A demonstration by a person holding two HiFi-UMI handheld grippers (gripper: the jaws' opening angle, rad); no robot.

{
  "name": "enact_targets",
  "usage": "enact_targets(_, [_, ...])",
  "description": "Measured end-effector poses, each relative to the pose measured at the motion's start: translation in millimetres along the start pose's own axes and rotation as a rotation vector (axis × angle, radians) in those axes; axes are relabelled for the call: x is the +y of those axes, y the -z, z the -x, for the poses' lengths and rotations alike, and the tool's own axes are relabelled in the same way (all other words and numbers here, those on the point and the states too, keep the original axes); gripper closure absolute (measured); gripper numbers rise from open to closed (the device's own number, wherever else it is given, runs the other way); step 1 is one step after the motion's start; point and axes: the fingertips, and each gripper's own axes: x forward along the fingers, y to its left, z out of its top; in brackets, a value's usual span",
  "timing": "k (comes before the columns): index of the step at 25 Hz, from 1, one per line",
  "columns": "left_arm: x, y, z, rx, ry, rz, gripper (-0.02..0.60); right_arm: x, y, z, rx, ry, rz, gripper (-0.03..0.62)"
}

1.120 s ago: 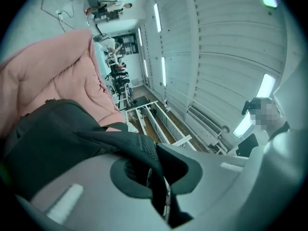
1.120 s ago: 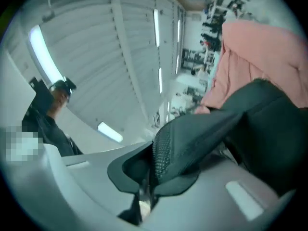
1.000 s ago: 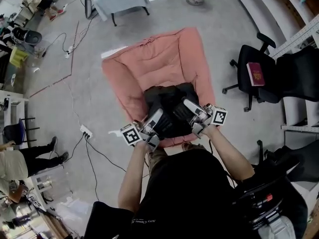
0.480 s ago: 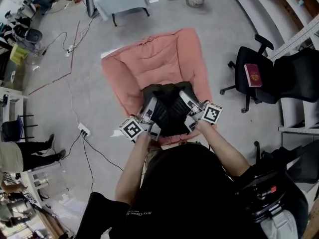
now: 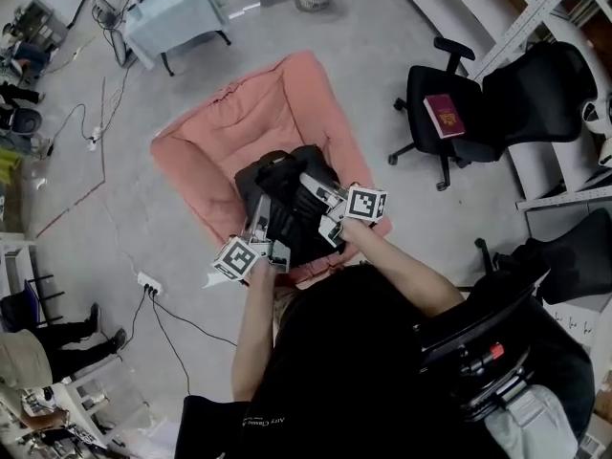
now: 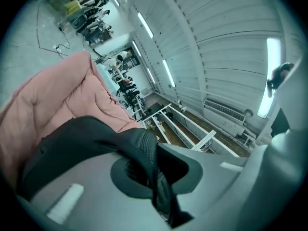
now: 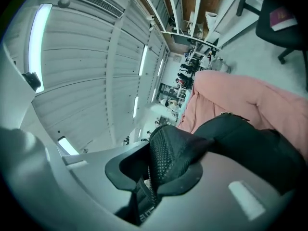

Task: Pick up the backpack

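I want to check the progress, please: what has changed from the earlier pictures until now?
The left tool and the right tool moved closer together on the backpack. The right tool's jaws have just opened slightly, a strap still between them; the left tool keeps its grip on the other strap. The backpack stays on the pink cushion.

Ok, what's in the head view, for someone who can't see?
A person's left tongs and right tongs each pinch a black backpack over a pink cushion. The right tongs' jaws have just been opening, a strap between them.
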Motion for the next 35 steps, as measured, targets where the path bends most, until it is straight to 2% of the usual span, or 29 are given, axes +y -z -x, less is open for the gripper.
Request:
enact_targets(2, [0, 6, 2, -0.012, 0.015, 0.019, 0.554, 2, 3, 5, 0.015, -0.022, 0.015, 0.512])
enact_targets(5, [5, 6, 8, -0.031, -0.013, -0.006, 0.554, 11, 3, 4, 0.021, -0.054, 0.042, 0.514])
enact_targets(7, [6, 6, 9, -0.048, -0.020, -0.018, 0.554, 8, 3, 7, 0.010, -0.045, 0.008, 0.516])
enact_targets(10, [4, 3, 10, -0.054, -0.030, -0.021, 0.554, 9, 3, 6, 0.028, -0.028, 0.036, 0.516])
enact_targets(13, [1, 11, 12, -0.038, -0.036, -0.017, 0.554, 9, 4, 16, 0.037, -0.019, 0.036, 0.516])
enact_targets(20, [12, 16, 13, 0.010, -0.043, -0.032, 0.552, 14, 0, 10, 0.021, -0.068, 0.074, 0.516])
enact_targets(27, [13, 20, 15, 0.035, -0.051, -0.022, 0.552, 12, 1, 7, 0.038, -0.056, 0.081, 0.519])
enact_targets(35, [15, 20, 16, 0.012, -0.050, -0.019, 0.552, 10, 1, 7, 0.042, -0.069, 0.080, 0.520])
